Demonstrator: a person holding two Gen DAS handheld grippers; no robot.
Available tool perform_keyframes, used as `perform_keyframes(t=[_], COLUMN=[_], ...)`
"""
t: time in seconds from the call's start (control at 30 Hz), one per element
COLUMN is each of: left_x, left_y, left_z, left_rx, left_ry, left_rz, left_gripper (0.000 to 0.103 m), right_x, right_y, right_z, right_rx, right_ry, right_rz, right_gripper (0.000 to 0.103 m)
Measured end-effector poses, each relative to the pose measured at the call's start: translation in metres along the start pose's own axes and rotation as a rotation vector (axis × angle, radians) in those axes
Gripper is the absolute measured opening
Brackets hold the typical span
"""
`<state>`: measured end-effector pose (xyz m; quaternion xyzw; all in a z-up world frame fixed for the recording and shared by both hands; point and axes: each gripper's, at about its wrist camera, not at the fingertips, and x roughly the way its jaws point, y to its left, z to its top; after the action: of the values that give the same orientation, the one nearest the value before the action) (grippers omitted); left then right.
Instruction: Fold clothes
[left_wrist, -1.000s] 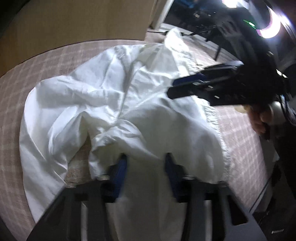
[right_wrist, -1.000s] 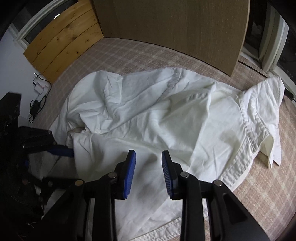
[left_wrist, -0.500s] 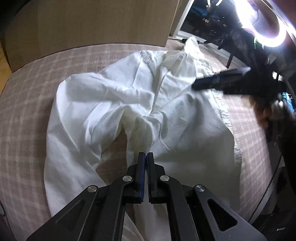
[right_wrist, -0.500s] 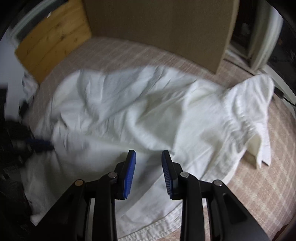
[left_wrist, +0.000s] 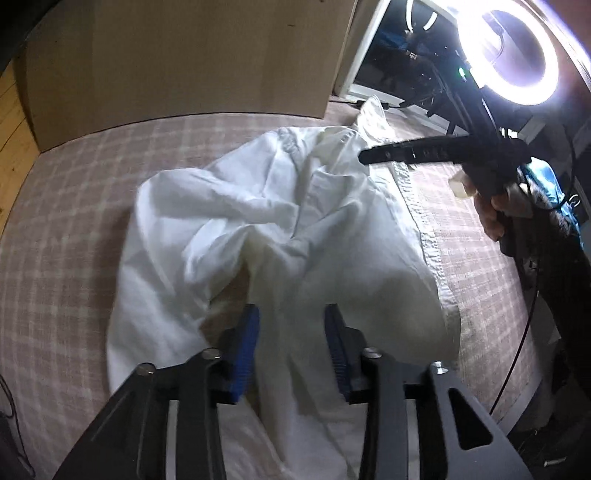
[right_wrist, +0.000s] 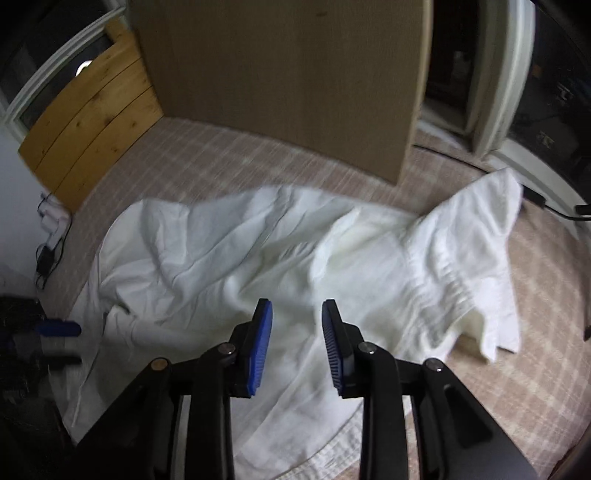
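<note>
Checked bedcover (left_wrist: 74, 229) under rumpled white shirt (left_wrist: 332, 229): spreading stage.
Left gripper (left_wrist: 291, 347) opening, right gripper (right_wrist: 297, 343) likewise, apparently empty; next, regrasp hem.

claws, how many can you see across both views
2. The left claw is opening over the near part of the white shirt; the right claw hangs open above the shirt's middle.

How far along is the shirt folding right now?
Barely begun. Done: the white shirt is on the checked bed cover, but rumpled, with no neat fold visible. In hand: nothing; the left gripper is opening over the cloth, and the right gripper hangs open above it. Left: smoothing and all folds.
</note>
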<state>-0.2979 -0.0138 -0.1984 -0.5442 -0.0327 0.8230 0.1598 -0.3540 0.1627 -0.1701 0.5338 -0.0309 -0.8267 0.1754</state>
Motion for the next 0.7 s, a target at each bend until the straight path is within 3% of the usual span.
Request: perform_keyframes(t=[0.2,0.27,0.3,0.37,0.53,0.63,0.7], left_x=[0.033,0.038,0.039,0.034,0.021,0.029,0.034], left_y=[0.007,0.013,0.016,0.019,0.035,0.044,0.046], left_z=[0.019,0.020,0.020,0.016,0.005,0.002,0.002], left_rx=[-0.090,-0.120,-0.133,-0.143,-0.204,-0.241,-0.241], left_ry=[0.002,-0.008,-0.014,-0.047,-0.111,-0.105,-0.079], left_rz=[-0.014,-0.031,-0.040,-0.067,-0.060,-0.063,-0.052], left_gripper=[0.034,0.017,0.002,0.002,0.002,0.003,0.009], right_x=[0.017,0.024,0.027,0.032,0.029,0.041,0.040], right_y=[-0.013,-0.016,-0.018,-0.022,-0.046,-0.056,-0.053], right_z=[0.016,0.016,0.016,0.016,0.013,0.007,0.007], right_rx=[0.053,0.077,0.091,0.137,0.273,0.325,0.314], right_ry=[0.040,0.055,0.062,0.068,0.003,0.019,0.019], right_rz=[0.015,0.060,0.090,0.165,0.327,0.330,0.286], right_gripper=[0.042,0.042,0.033,0.003,0.003,0.003,0.010])
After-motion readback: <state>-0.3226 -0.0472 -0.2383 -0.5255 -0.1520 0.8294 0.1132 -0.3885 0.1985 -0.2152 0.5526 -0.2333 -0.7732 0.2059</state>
